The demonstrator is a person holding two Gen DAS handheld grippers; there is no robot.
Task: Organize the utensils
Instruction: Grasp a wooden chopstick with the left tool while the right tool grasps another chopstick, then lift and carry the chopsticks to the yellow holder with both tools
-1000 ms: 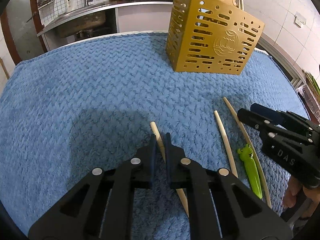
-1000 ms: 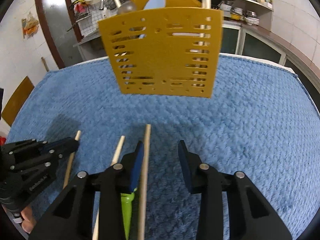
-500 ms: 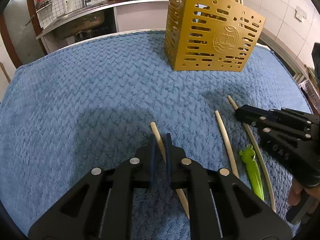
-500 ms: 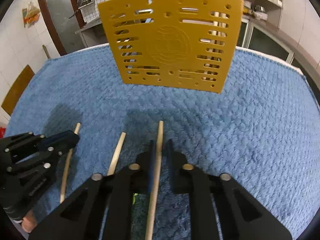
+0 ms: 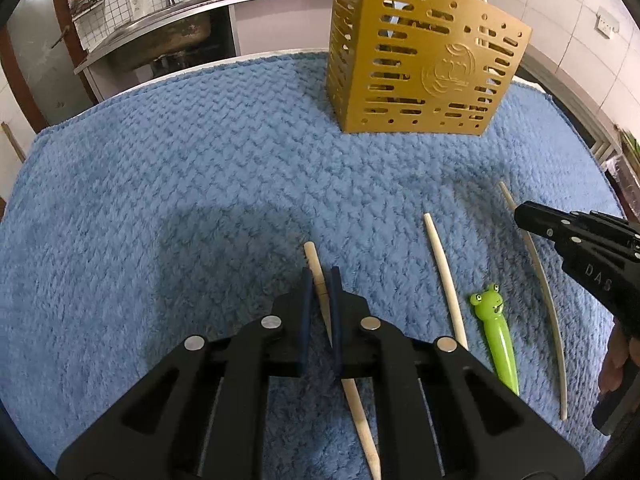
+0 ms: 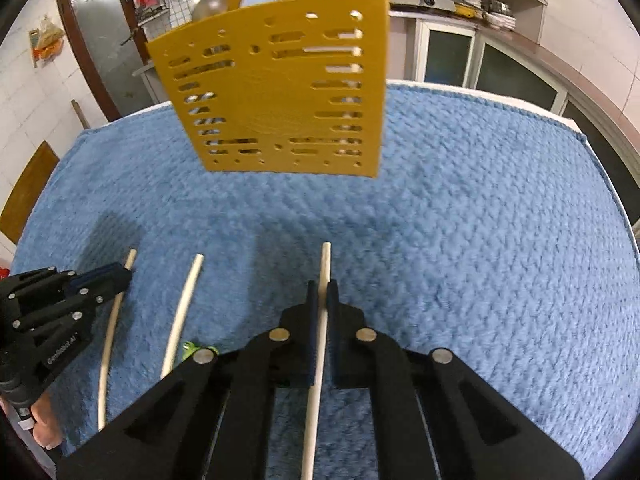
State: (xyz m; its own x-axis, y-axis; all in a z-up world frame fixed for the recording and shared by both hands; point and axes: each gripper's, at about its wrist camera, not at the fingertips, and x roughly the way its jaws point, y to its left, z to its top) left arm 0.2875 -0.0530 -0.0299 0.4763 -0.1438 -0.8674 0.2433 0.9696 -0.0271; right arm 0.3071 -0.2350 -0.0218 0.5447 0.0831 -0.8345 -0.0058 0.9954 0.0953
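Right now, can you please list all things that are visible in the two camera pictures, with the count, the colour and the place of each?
pale wooden chopsticks: three in view, cream; one lies loose on the towel, one is in each tongs.
green frog-headed plastic utensil: one, bright green; on the towel between the loose chopstick and the right tongs' chopstick.
perforated yellow plastic utensil basket: one, mustard yellow; upright at the far side of the towel, utensils already inside.
blue textured towel: one, blue; covers the table.
kitchen counter with a metal sink: one; behind the table.
left tongs: one, black; shut on a chopstick.
right tongs: one, black; shut on a chopstick.
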